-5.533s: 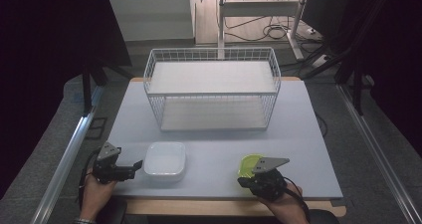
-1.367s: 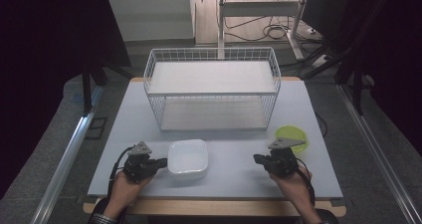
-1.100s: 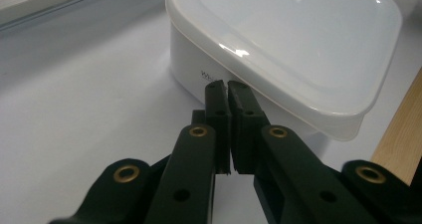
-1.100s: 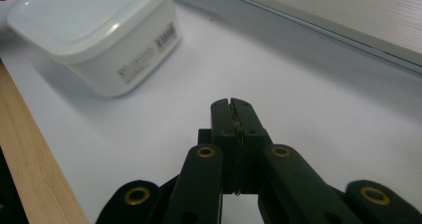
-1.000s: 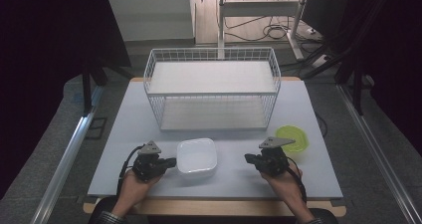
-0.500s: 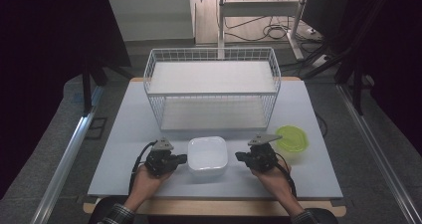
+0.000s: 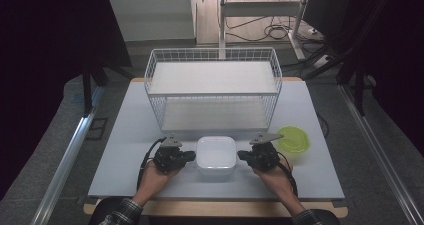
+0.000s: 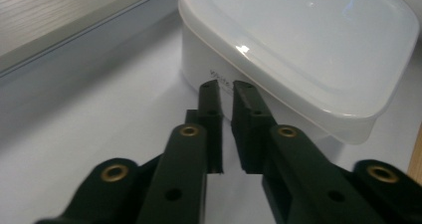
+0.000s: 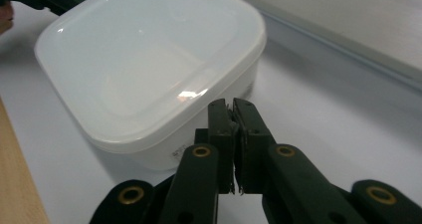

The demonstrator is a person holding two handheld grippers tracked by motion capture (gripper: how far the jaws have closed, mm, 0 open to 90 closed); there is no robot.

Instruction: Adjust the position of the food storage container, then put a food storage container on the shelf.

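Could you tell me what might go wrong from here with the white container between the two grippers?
The left gripper and right gripper meet the container only with nearly closed tips at its side walls, so it could slip or tip if lifted. The wire basket stands just behind; a forward push could knock the container against it.

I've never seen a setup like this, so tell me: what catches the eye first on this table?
A white lidded container sits at the near middle of the table, flanked by the left gripper and the right gripper, each pointing at one of its sides. Behind it stands a big white wire basket, and a lime-green lid lies flat to the right.
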